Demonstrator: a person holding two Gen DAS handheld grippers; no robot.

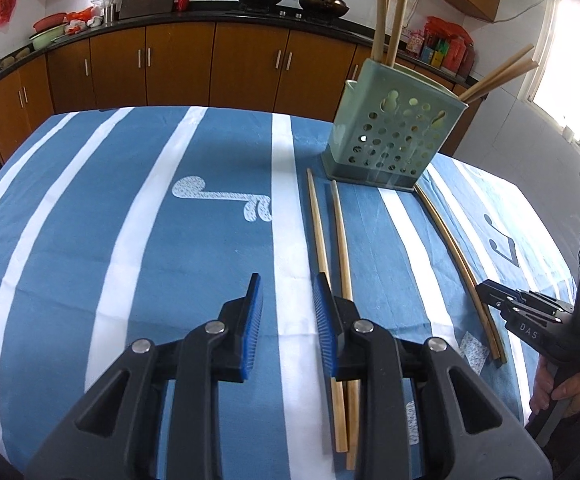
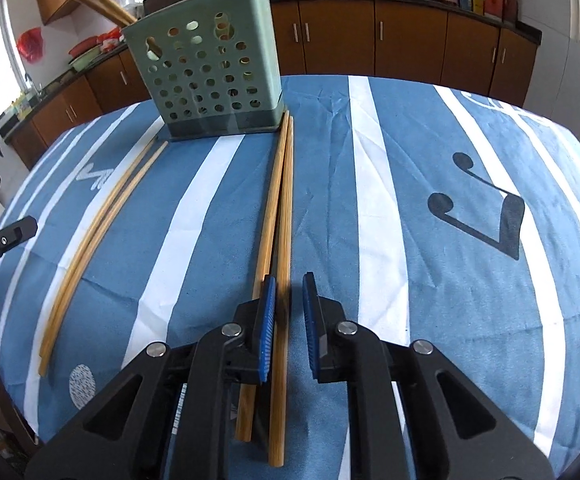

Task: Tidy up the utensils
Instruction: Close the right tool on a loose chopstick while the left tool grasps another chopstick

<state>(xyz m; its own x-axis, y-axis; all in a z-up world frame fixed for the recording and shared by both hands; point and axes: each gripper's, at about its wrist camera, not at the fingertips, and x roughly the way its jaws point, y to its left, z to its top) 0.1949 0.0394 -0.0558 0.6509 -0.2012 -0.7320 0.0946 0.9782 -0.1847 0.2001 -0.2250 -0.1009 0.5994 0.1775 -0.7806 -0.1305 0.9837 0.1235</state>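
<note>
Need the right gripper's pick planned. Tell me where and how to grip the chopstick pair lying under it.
Grip the chopstick pair near its thick near end, coming straight down from above. Both sticks lie flat on the tablecloth, side by side, running toward the holder. The right gripper is open and aligned along them, so its fingers would close across both.

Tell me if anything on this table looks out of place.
Yes. Two pairs of wooden chopsticks lie loose on the striped tablecloth rather than in the green perforated holder: the left pair bowed and slightly splayed, the right pair under the right gripper. Other chopsticks already stand in the holder.
</note>
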